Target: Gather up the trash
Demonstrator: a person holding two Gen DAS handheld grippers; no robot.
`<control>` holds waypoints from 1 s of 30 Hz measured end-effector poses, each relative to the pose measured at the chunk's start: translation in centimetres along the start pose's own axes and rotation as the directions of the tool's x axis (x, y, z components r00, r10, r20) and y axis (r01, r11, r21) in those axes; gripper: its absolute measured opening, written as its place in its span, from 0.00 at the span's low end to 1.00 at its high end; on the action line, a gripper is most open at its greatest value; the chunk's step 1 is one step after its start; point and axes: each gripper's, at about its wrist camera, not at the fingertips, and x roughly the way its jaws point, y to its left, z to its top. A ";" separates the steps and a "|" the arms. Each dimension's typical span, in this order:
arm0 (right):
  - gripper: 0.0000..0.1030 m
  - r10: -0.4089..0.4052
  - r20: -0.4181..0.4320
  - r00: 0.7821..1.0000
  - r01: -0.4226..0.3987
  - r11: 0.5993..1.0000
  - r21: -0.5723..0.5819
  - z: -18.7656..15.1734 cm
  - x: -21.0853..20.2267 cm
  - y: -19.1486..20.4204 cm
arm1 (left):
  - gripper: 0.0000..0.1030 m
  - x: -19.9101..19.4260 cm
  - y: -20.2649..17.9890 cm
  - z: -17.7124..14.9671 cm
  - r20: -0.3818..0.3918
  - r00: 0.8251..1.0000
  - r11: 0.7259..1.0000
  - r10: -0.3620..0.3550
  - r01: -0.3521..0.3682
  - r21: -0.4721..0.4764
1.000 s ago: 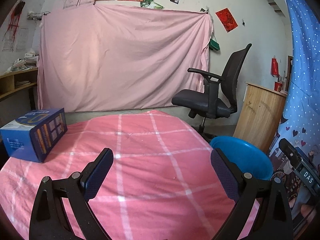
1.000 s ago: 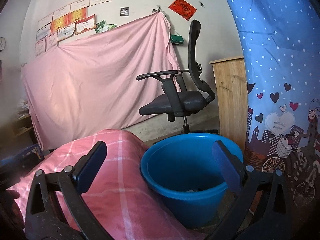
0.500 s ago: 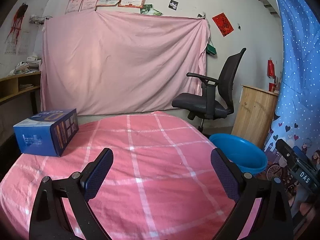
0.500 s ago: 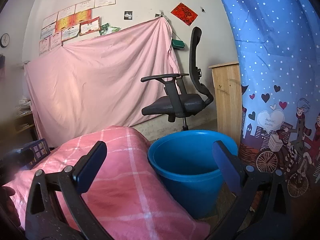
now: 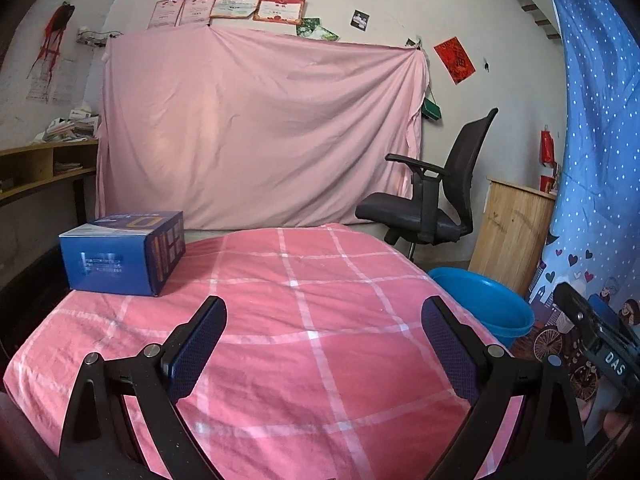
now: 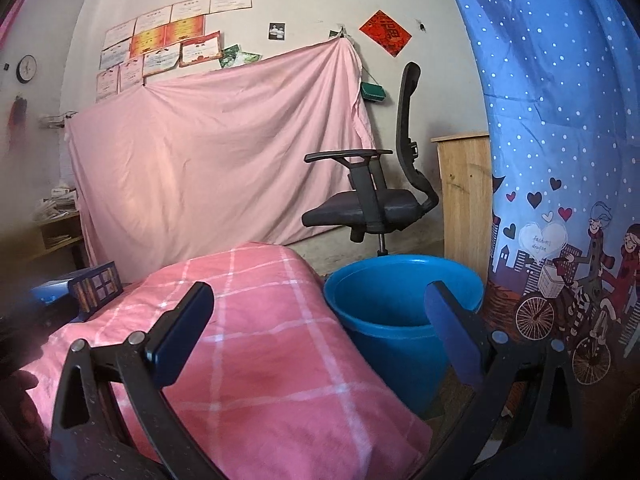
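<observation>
A blue bucket stands on the floor just right of the table with the pink checked cloth; it also shows at the right in the left wrist view as the blue bucket. My left gripper hangs open above the cloth, nothing between its fingers. My right gripper is open too, over the table's right edge, its right finger in front of the bucket. A blue cardboard box sits on the table's far left corner. The bucket's inside is hidden from here.
A black office chair stands behind the bucket, with a wooden cabinet to its right. A blue patterned curtain hangs at the right. A pink sheet covers the back wall. Wooden shelves stand at the left.
Both grippers have pulled back and tilted up from the table and bucket, so the room shows lower in the frames. The view into the bucket is shallower now. Both stay open.
</observation>
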 end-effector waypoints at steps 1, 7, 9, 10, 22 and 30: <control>1.00 0.004 0.002 1.000 -0.004 1.000 -0.002 -0.1 -0.4 0.3 | 0.93 -0.2 0.4 0.0 0.001 1.000 1.000 0.001 -0.001 0.001; 1.00 0.009 0.003 1.000 -0.009 1.000 -0.010 -0.4 -1.9 1.5 | 0.93 -1.7 1.2 -0.3 0.006 1.000 1.000 0.009 -0.009 0.008; 1.00 0.007 0.000 1.000 -0.007 1.000 -0.004 -0.6 -2.4 1.8 | 0.93 -2.2 1.5 -0.4 0.009 1.000 1.000 0.012 -0.012 0.010; 1.00 0.007 -0.002 1.000 -0.007 1.000 -0.003 -0.7 -2.7 1.9 | 0.93 -2.4 1.6 -0.4 0.010 1.000 1.000 0.013 -0.013 0.010; 1.00 0.023 -0.004 1.000 -0.024 1.000 -0.010 -1.3 -5.6 4.2 | 0.93 -5.4 2.7 -1.2 0.022 1.000 1.000 0.005 -0.005 0.027; 1.00 0.027 -0.003 1.000 -0.027 0.999 -0.032 -1.7 -7.4 5.7 | 0.93 -7.8 3.2 -2.0 0.041 0.999 0.999 0.015 -0.016 0.029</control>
